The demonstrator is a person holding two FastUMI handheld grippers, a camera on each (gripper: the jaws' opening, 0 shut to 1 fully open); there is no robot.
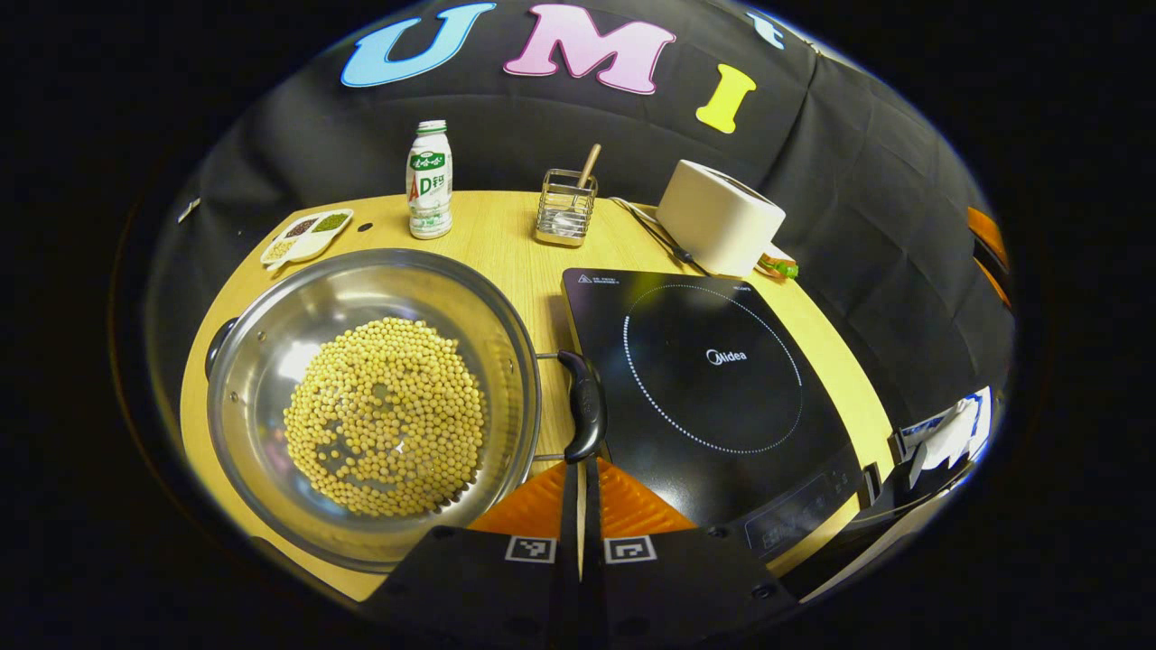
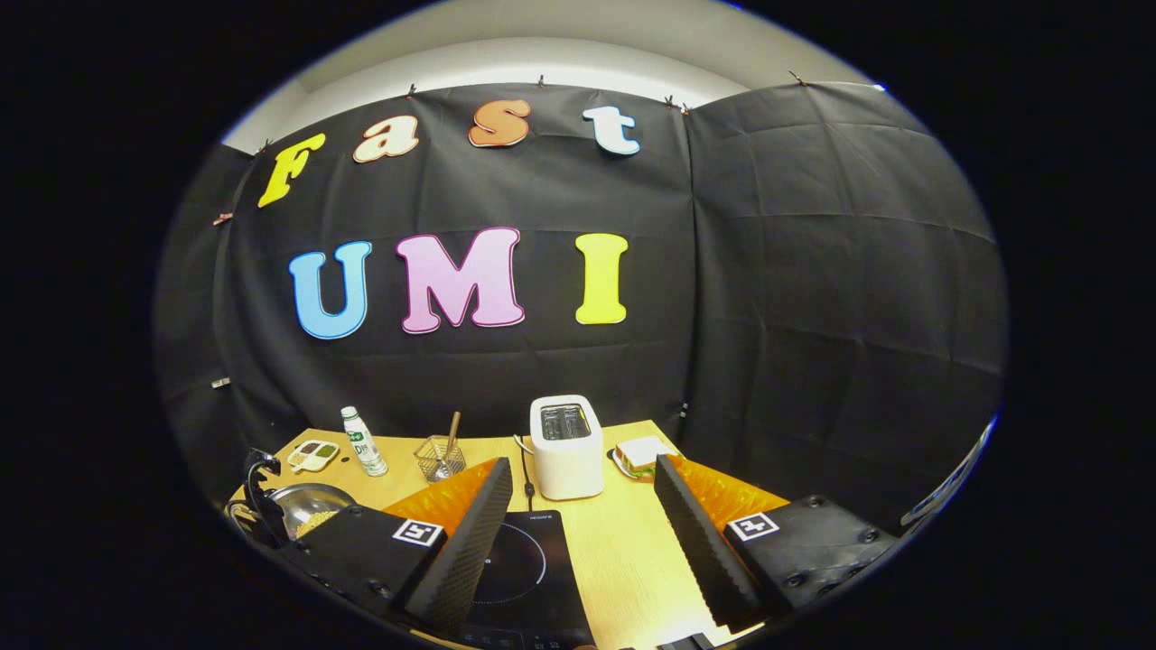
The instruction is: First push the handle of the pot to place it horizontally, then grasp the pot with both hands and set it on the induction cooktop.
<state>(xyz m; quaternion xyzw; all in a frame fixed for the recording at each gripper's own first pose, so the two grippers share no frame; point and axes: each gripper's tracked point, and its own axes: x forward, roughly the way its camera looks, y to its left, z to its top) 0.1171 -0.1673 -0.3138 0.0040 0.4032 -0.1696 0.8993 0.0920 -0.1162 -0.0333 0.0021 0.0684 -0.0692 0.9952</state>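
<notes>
Pot (image 1: 375,406) sits left of the induction cooktop (image 1: 713,379) — toaster (image 1: 720,217) behind it.

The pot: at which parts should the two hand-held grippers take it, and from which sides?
Probably by the two black handles on opposite sides of the pot: the right handle beside the cooktop, the left handle on the far rim. Its beans favour a level lift.

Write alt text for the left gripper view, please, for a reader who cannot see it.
The left gripper, fingers closed, touches the black handle of a steel pot of yellow beans, beside a black induction cooktop on a wooden table.
</notes>
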